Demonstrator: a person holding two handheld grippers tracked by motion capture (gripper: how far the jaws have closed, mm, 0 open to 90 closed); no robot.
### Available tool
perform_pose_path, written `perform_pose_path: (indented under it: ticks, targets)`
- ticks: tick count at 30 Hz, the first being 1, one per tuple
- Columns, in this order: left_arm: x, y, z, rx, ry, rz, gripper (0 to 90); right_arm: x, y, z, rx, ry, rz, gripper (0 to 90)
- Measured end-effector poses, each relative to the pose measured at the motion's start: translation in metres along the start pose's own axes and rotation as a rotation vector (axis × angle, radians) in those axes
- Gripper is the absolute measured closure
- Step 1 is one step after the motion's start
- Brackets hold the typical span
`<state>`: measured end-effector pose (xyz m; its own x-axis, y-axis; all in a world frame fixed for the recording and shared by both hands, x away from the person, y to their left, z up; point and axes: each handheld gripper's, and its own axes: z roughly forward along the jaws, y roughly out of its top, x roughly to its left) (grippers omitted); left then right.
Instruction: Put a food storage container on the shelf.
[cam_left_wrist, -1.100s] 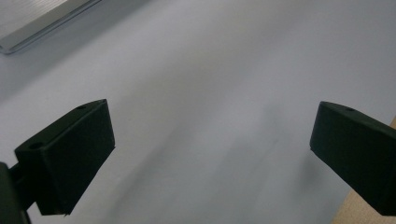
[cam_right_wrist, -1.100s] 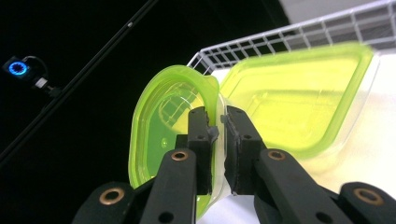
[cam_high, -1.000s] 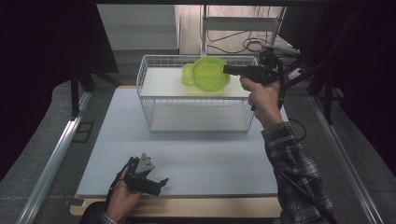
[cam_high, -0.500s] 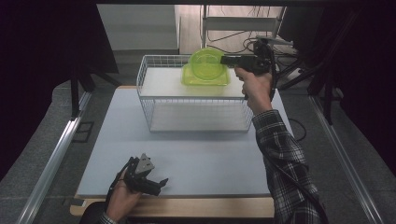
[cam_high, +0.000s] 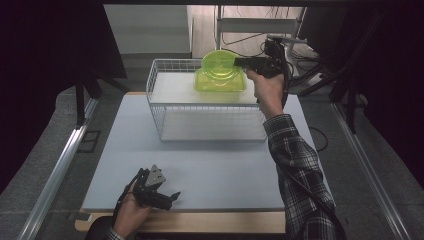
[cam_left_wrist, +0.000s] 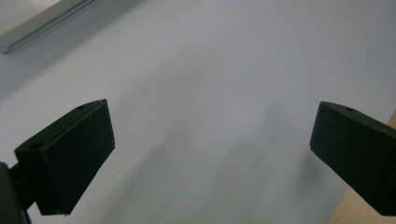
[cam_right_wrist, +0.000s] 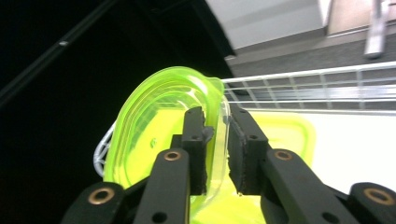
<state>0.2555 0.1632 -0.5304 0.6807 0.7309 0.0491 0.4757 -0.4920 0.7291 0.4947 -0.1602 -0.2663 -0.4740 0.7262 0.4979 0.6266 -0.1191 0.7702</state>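
Above the wire basket (cam_high: 165, 90), right tongs (cam_right_wrist: 217, 135) pinch a green container (cam_right_wrist: 159, 126) rim (left tongs (cam_left_wrist: 210, 149) gape empty).

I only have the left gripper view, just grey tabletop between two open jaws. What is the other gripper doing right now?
Observer: The right gripper is raised over a white wire basket at the table's far side, clamped on the rim of a lime-green container.
Operator: How is that container sitting?
Observer: It is tipped up on edge, its open side facing the high camera, above a second green container lying in the basket.
Operator: And where is my gripper compared with that?
Observer: The left gripper rests low at the near edge of the table, well apart from the basket, holding nothing.
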Motion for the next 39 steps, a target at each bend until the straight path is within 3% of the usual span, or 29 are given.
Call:
perform_pose_path:
  ticks: [5, 12, 19, 27, 39]
  targets:
    - [0.000, 0.000, 0.001, 0.006, -0.002, 0.004, 0.0, -0.002, 0.000, 0.004, -0.002, -0.039, -0.005, 73.2]
    - [-0.001, 0.000, 0.001, 0.011, -0.004, 0.006, 0.0, -0.003, 0.000, 0.006, -0.005, -0.031, 0.004, 70.6]
    - [-0.001, 0.000, 0.001, 0.011, -0.001, 0.011, 0.0, -0.001, 0.001, 0.001, -0.014, 0.001, 0.003, 59.5]
    - [-0.001, 0.001, 0.000, -0.001, -0.001, 0.004, 0.0, 0.000, -0.003, -0.009, 0.000, 0.046, -0.044, 44.7]
    - [-0.001, 0.001, 0.001, 0.006, -0.003, 0.007, 0.0, 0.000, -0.016, -0.018, 0.042, 0.081, -0.124, 31.7]
